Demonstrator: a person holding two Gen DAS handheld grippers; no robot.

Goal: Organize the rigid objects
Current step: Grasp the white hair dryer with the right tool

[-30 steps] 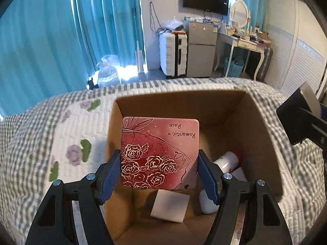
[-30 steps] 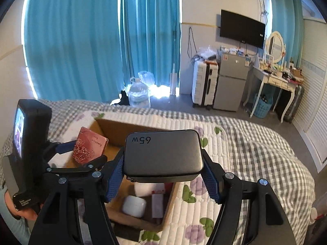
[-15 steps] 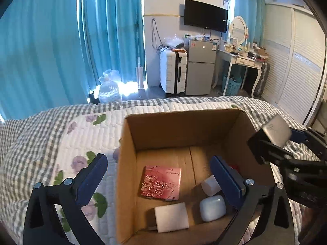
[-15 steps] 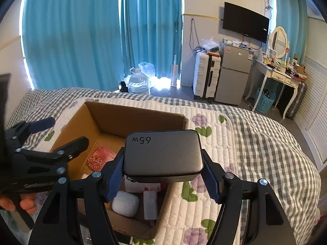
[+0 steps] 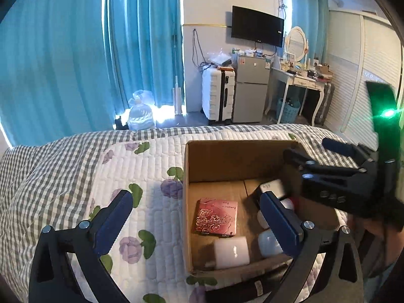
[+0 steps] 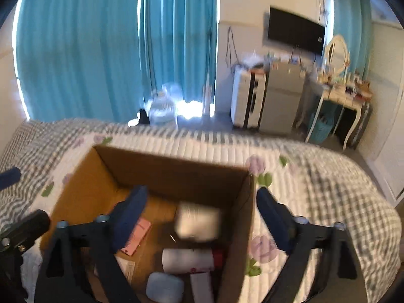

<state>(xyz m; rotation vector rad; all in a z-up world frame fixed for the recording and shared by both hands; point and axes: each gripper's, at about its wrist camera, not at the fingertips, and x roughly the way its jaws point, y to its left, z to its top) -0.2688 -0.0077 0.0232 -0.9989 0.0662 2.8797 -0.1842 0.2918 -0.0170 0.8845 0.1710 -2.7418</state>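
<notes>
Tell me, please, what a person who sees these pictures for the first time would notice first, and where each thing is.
The open cardboard box on the quilted bed draws the eye first, with a red rose-patterned case lying flat on its floor among white items. Behind the bed, bright turquoise curtains fill the far wall. Above the box, the right gripper is opening, and a blurred grey block shows between its fingers.

Small upside-down lettering on the red rose-patterned case (image 5: 216,219) in the cardboard box (image 5: 227,159) was too small to read, handwritten "65" showed inverted on the dark charger block (image 5: 269,189).
</notes>
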